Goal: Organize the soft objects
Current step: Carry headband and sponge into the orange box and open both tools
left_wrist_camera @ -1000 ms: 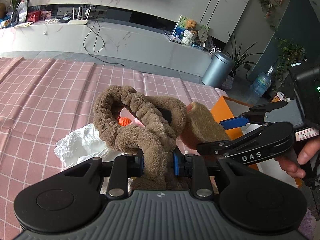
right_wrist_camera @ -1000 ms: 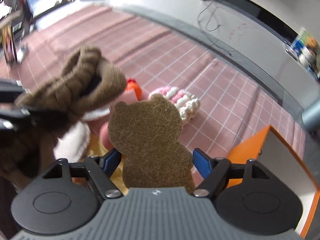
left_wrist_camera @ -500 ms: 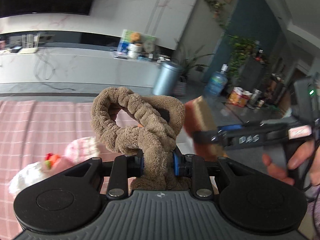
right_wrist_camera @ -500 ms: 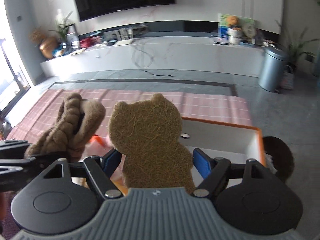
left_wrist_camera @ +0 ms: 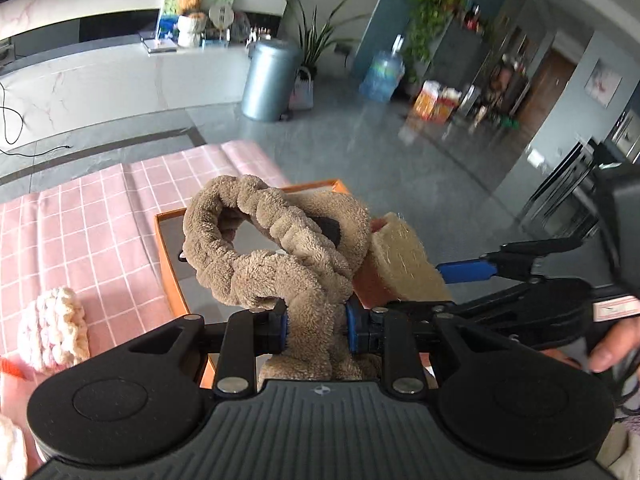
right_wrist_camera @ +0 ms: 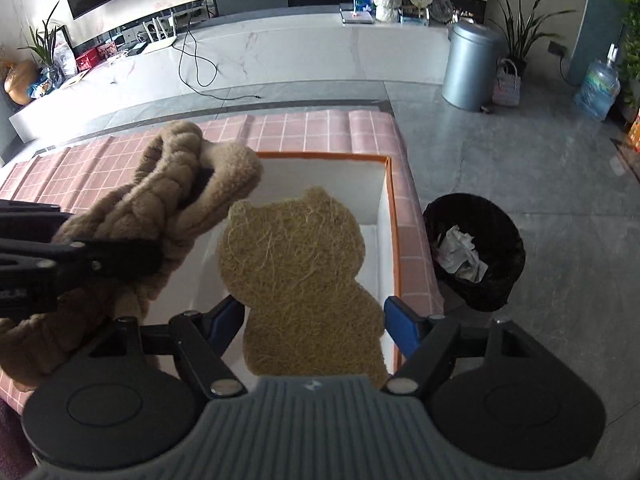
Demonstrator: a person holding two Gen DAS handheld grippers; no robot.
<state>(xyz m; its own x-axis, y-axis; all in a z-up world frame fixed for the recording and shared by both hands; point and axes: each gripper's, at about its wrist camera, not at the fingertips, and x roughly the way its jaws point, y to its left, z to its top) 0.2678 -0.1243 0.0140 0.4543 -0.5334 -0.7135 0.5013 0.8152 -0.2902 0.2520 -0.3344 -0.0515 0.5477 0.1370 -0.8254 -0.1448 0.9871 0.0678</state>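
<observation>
Both grippers hover over the open orange box. The left gripper pinches a brown plush headband; the right gripper clasps a bear-shaped fibre sponge upright, box floor directly below, nearer the right

Fuzzy headband tan-brown, dark patch inside. Bear-shaped pad straw-yellow, fibrous. Box orange rim, white inside. Cloth pink, white grid. Knitted piece pink-and-cream. Gripper pads blue. Bin grey-blue metal.
</observation>
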